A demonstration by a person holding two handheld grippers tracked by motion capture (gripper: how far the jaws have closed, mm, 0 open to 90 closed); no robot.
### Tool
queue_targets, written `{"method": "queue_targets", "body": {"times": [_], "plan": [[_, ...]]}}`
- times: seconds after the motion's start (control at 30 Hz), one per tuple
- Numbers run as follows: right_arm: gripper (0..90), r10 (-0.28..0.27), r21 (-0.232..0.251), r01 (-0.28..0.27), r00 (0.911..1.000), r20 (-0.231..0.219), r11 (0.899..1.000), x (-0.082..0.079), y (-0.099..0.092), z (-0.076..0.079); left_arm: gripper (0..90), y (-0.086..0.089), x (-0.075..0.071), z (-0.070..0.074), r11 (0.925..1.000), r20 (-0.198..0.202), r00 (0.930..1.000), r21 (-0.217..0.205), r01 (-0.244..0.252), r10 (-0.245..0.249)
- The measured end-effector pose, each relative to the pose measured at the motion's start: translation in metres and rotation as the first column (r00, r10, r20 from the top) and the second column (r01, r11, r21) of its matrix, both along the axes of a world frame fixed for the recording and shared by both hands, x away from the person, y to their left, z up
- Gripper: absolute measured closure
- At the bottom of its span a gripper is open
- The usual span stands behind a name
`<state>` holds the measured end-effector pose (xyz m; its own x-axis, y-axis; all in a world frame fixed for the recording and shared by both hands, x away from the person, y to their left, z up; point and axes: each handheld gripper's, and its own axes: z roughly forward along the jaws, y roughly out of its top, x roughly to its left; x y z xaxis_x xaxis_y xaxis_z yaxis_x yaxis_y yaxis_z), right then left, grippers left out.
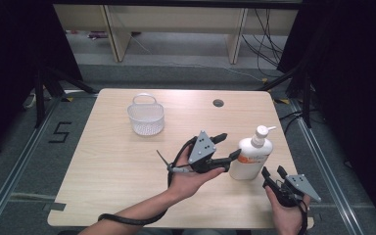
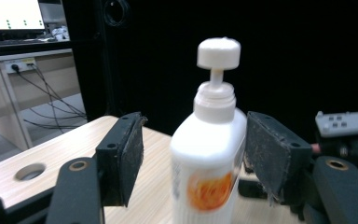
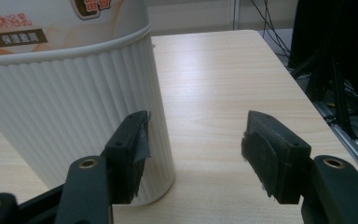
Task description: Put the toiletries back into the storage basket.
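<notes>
- Pump bottle point(image 1: 250, 157) is standing upright on the table point(image 1: 112, 166), toward 4 o'clock from the table's middle; white mesh basket point(image 1: 146, 116) is sitting well apart at 11 o'clock, untouched
- Left claw point(image 1: 226, 151) is reaching in from the bottle's 9 o'clock side; in the left gripper view the bottle point(image 2: 209, 154) is standing between its jaws; the far pad is looking close to the bottle's shoulder, the near one clearly off it; jaws fairly wide, not yet gripping
- Right claw point(image 1: 273, 173) is hanging at the bottle's 5 o'clock, jaws wide, nothing between them; the ribbed bottle base point(image 3: 74, 121) is sitting just beside one pad
- Step in hand, as I judge: the left claw is lining up a grasp on the bottle
- Next move is calling for centring the body, then closing evenly; a one-sided push could be tipping the tall bottle
</notes>
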<state>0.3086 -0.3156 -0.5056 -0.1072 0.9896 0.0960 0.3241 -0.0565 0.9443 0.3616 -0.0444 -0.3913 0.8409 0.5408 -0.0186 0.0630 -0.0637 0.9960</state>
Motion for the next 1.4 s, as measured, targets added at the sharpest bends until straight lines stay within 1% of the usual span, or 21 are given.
{"method": "queue_targets", "body": {"times": [0.07,0.1,0.27,0.53,0.57,0.63,0.67,0.77,0.8,0.83,0.87,0.9,0.93,1.0,1.07,1.13,1.17,1.2,1.27,1.33,1.4], "plan": [[40.9,-0.005,0.001,0.005,0.9998,-0.019,1.0,-0.001,0.001,0.001,37.1,-0.009,0.002,0.001,1.0,0.001,1.0,-0.008,0.004,-0.004],[40.8,0.0,0.03,0.001,0.9997,-0.024,1.0,-0.001,0.003,0.0,37.2,-0.013,0.002,0.002,0.9999,0.0,1.0,-0.01,0.004,-0.004],[40.6,0.007,0.008,-0.007,1.0,0.002,1.0,0.002,0.0,-0.003,37.5,-0.032,0.006,0.002,0.9998,0.0,1.0,-0.017,-0.007,0.007],[40.2,0.007,0.022,-0.007,0.9997,-0.022,1.0,0.001,0.002,-0.003,37.5,-0.053,0.013,0.008,0.9994,0.001,0.9996,-0.023,-0.027,0.027],[40.2,0.004,-0.006,-0.004,0.9997,-0.023,1.0,0.002,0.001,-0.004,37.6,-0.056,0.013,0.009,0.999,-0.003,0.9996,-0.034,-0.028,0.028],[40.1,0.004,-0.002,-0.004,0.9996,-0.028,1.0,0.001,0.001,-0.003,37.8,-0.058,0.015,0.01,0.9995,-0.003,0.9997,-0.02,-0.024,0.024],[40.1,0.007,0.01,-0.007,1.0,-0.007,1.0,0.002,0.001,-0.004,38.0,-0.06,0.015,0.01,0.9993,-0.008,0.9996,-0.026,-0.026,0.026],[40.1,0.002,0.002,-0.002,1.0,-0.01,1.0,0.002,0.0,-0.005,38.9,-0.063,0.017,0.011,0.9992,-0.008,0.9996,-0.029,-0.028,0.028],[40.0,-0.009,0.053,0.012,0.9991,-0.042,0.999,0.0,0.004,-0.004,39.2,-0.064,0.017,0.012,0.9992,-0.008,0.9996,-0.028,-0.028,0.028],[40.0,-0.013,0.05,0.016,0.9983,-0.057,0.999,-0.001,0.004,-0.004,39.5,-0.065,0.018,0.012,0.9992,-0.007,0.9996,-0.028,-0.029,0.028],[40.0,-0.004,-0.006,0.003,0.9994,-0.036,1.0,0.001,-0.001,-0.004,39.7,-0.066,0.018,0.012,0.9992,-0.008,0.9996,-0.028,-0.029,0.029],[40.0,-0.009,-0.017,0.008,0.9993,-0.038,1.0,0.001,-0.001,-0.005,39.9,-0.066,0.018,0.013,0.9993,-0.007,0.9996,-0.027,-0.028,0.028],[40.0,-0.003,-0.002,0.003,0.9993,-0.037,1.0,0.001,-0.001,-0.004,40.3,-0.067,0.018,0.014,0.9993,-0.006,0.9996,-0.026,-0.028,0.028],[40.0,-0.006,-0.009,0.006,0.9991,-0.042,1.0,0.0,-0.001,-0.005,41.3,-0.068,0.017,0.015,0.9991,-0.002,0.9995,-0.029,-0.031,0.031],[40.0,0.001,0.004,-0.001,0.9999,-0.012,1.0,0.002,0.0,-0.007,42.5,-0.069,0.017,0.017,0.9991,0.003,0.9994,-0.027,-0.034,0.034],[40.0,0.001,0.013,-0.001,0.9999,-0.014,1.0,0.002,0.0,-0.007,44.5,-0.069,0.017,0.018,0.9989,0.003,0.9993,-0.029,-0.037,0.038],[40.0,-0.006,0.058,0.008,0.9994,-0.034,0.998,0.001,0.003,-0.007,45.5,-0.07,0.017,0.018,0.9988,0.005,0.9991,-0.027,-0.041,0.041],[40.0,0.007,0.007,-0.007,0.9999,-0.014,1.0,0.002,-0.001,-0.007,46.4,-0.07,0.017,0.018,0.9988,0.003,0.9991,-0.025,-0.042,0.042],[40.0,-0.007,0.008,0.007,0.9992,-0.04,1.0,0.001,0.0,-0.006,47.8,-0.071,0.017,0.018,0.9988,0.006,0.999,-0.022,-0.045,0.045],[40.0,-0.008,0.009,0.008,0.9992,-0.039,1.0,0.001,0.0,-0.006,49.2,-0.072,0.017,0.018,0.9986,0.004,0.9988,-0.02,-0.049,0.049],[40.0,-0.007,0.002,0.007,0.9999,-0.013,1.0,0.002,-0.001,-0.007,50.5,-0.073,0.017,0.017,0.9986,0.001,0.9987,-0.019,-0.05,0.05]]}}
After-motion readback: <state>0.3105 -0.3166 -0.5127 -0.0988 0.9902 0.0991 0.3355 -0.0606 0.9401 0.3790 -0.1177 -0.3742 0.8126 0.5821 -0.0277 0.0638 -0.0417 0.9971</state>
